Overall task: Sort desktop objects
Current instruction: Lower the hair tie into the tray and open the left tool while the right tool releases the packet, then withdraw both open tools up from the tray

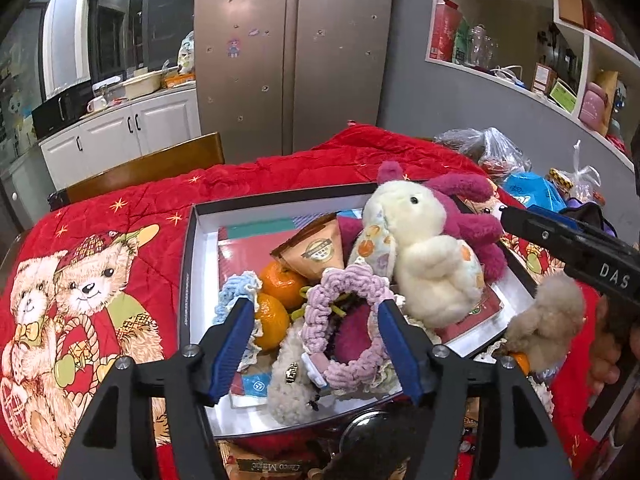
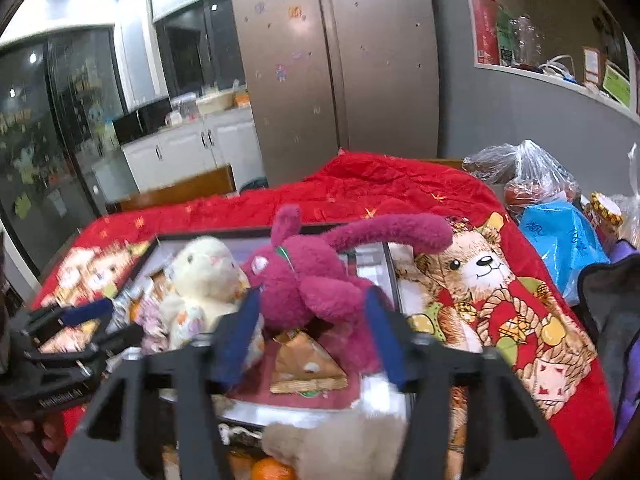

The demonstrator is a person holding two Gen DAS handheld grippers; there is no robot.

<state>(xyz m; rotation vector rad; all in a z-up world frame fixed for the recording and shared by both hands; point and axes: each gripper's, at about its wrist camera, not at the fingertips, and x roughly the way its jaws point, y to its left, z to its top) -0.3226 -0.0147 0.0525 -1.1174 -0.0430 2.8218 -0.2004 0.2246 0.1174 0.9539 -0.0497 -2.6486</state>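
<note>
A black-rimmed white box (image 1: 192, 280) sits on the red bear-print cloth (image 1: 100, 240). It holds a cream plush rabbit (image 1: 424, 256), a magenta plush (image 2: 312, 276), two oranges (image 1: 280, 284), a tan snack packet (image 1: 316, 252), a purple crocheted ring (image 1: 352, 312), a blue crocheted piece (image 1: 236, 292) and a beige fuzzy item (image 1: 288, 384). My left gripper (image 1: 316, 316) is open above the purple ring. My right gripper (image 2: 312, 320) is open around the magenta plush's lower body; in the left wrist view it (image 1: 568, 240) reaches in from the right.
A tan fluffy toy (image 1: 548, 320) lies on the box's right edge. Plastic bags (image 2: 532, 176), a blue bag (image 2: 560, 236) and a jar (image 2: 606, 208) crowd the table's right side. A wooden chair (image 1: 152, 168) stands behind the table. A fridge and shelves stand behind.
</note>
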